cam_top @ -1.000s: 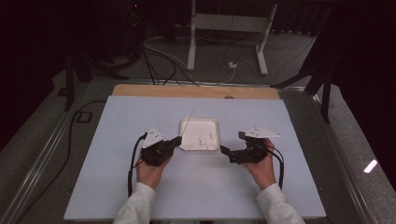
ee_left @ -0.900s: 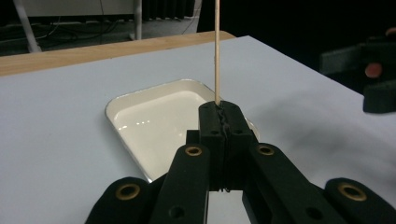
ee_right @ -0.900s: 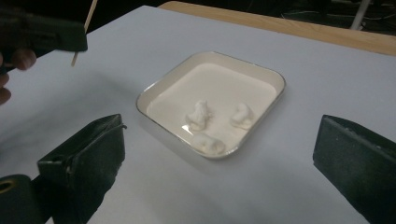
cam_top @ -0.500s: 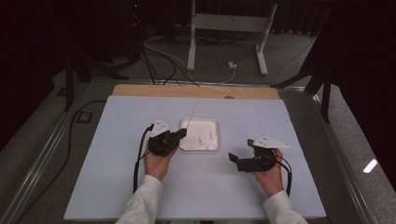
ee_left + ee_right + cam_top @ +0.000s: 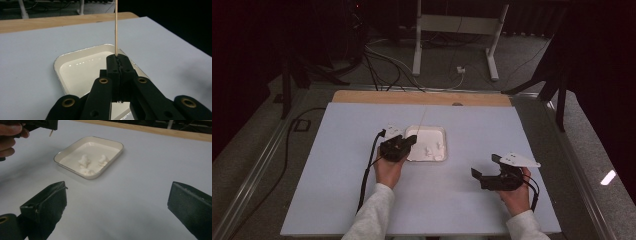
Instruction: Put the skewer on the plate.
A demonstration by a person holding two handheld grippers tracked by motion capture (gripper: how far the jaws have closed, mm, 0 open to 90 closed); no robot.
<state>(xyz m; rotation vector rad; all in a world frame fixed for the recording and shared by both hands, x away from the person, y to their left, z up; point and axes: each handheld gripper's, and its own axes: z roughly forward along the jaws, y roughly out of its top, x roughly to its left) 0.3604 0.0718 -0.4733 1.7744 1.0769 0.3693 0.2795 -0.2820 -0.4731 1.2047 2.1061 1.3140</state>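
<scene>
My left gripper [image 5: 117, 58] is shut on a thin wooden skewer [image 5: 115, 25] that sticks straight out past its jaws. In the high view this gripper [image 5: 412, 139] hovers at the left edge of a shallow white tray [image 5: 443, 131], the skewer [image 5: 421, 121] slanting up and away. Small white lumps [image 5: 84, 161] lie in the tray [image 5: 120, 145]. My right gripper [image 5: 483, 166] is to the tray's front right, apart from it. Its jaws stand wide open [image 5: 117, 195] with nothing between them.
The tray sits mid-table on a pale blue-grey mat [image 5: 342, 165], with a wooden strip [image 5: 422, 97] along the far edge. A white stand [image 5: 457, 25] and cables lie on the floor beyond. Metal rails border both sides of the table.
The left gripper has moved right and a little away, up to the tray's left edge, skewer still held. The right gripper has drawn back from the tray toward the front right.
</scene>
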